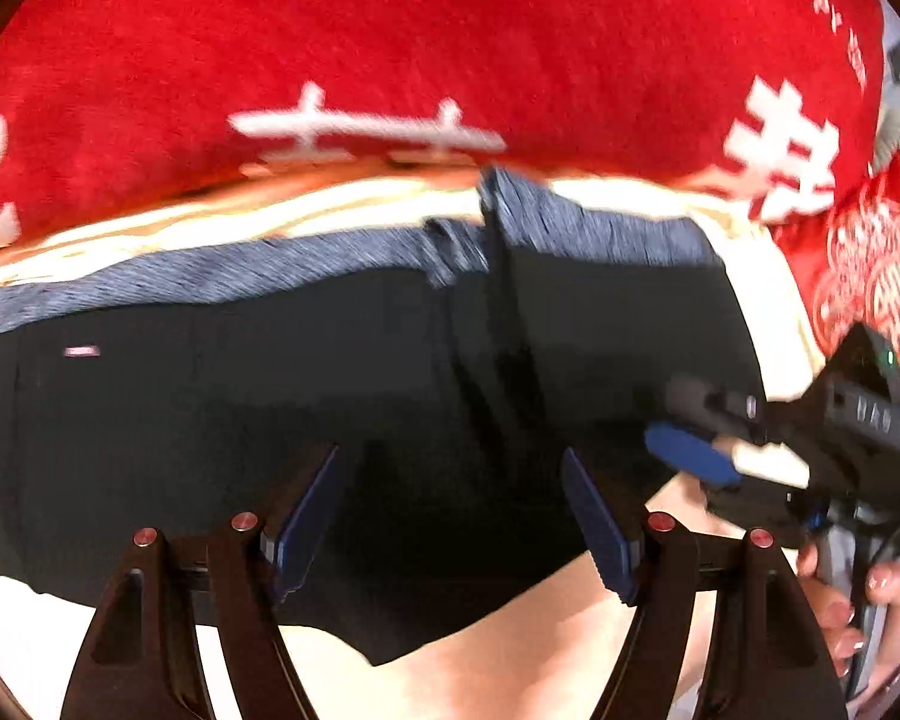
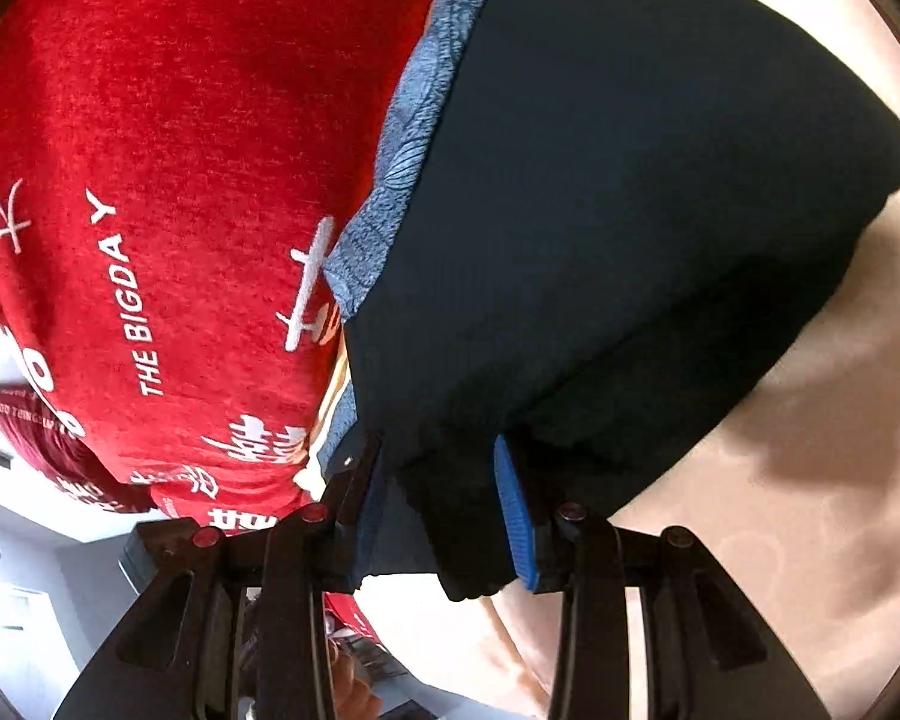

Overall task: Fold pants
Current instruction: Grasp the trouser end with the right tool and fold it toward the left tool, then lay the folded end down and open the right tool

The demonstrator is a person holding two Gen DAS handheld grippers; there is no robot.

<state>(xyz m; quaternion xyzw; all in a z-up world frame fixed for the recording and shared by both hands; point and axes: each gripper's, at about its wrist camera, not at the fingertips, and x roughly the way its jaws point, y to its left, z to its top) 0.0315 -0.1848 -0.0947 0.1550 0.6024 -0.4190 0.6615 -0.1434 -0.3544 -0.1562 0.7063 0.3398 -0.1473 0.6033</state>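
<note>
We held the dark pants [image 1: 270, 396] flat on the cream bedsheet [image 1: 510, 648], near the red blanket [image 1: 390, 30]. Our left gripper [image 1: 450, 516] hovered spread above them; our right gripper [image 2: 444, 516] pinched a bunched fold.

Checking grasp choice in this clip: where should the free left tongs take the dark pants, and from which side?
At the near hem of the pants, from above and the near side. The open left tongs already straddle that free edge, while the far blue-grey waistband lies against the red blanket.

Pale cream bedding [image 2: 810, 480], red printed blanket [image 1: 390, 30] behind; white wall [image 2: 18, 612].
</note>
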